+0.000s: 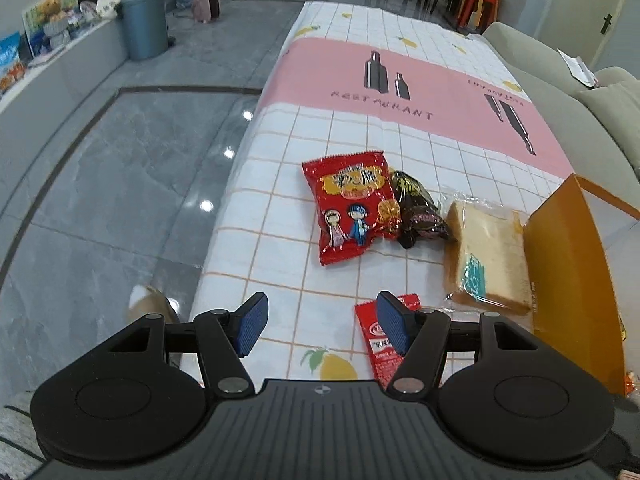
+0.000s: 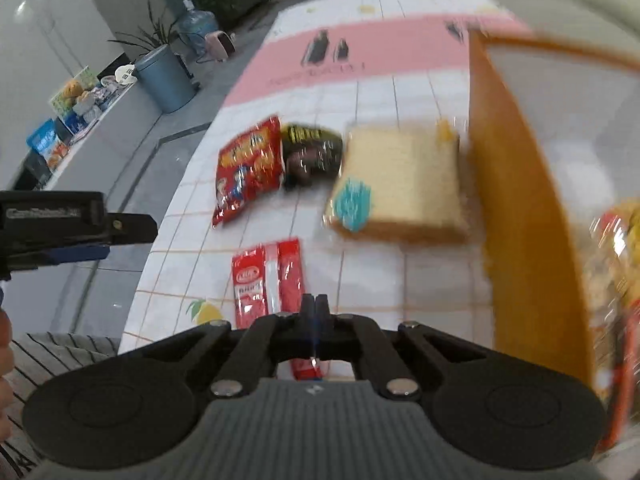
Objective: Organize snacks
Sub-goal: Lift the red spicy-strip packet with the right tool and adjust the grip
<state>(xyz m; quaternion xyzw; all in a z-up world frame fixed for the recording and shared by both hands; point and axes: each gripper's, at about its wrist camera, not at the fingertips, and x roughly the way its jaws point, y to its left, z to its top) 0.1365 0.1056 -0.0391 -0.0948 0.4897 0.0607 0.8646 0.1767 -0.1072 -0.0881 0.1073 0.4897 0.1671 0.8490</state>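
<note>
On the tabletop (image 1: 352, 128), covered with a checked cloth, four snacks are lying loose beside an open orange box (image 1: 568, 264), which is standing at the right edge. Nearest the box, the wrapped bread slice (image 1: 486, 256) is resting just beside the box wall. Left of the bread, the dark packet (image 1: 418, 208) is touching the red snack bag (image 1: 352, 208), which is partly overlapping it. Nearer the camera, the small red sachet pack (image 2: 266, 280) is lying apart from the others, just under both grippers.

The right gripper (image 2: 315, 304) is pointing steeply down with its jaws fully shut and nothing visible between them; the sachet pack is showing below the fingers, not clamped. Heavy blur is affecting this view. At its right edge a packet in clear wrap (image 2: 616, 304) is showing beyond the box wall, probably already inside.

The left gripper (image 1: 320, 326) is hovering over the near tabletop with its jaws wide apart and empty, its right pad (image 1: 394, 324) overlapping the sachet pack in view.

Judgement: the box is serving as the collection container, so the loose items are probably waiting to be transferred. The sachet pack appears the closest candidate.

Beyond the tabletop, a grey tiled floor (image 1: 120, 184), a blue bin (image 1: 145, 24) and a sofa (image 1: 560, 80) are visible.
</note>
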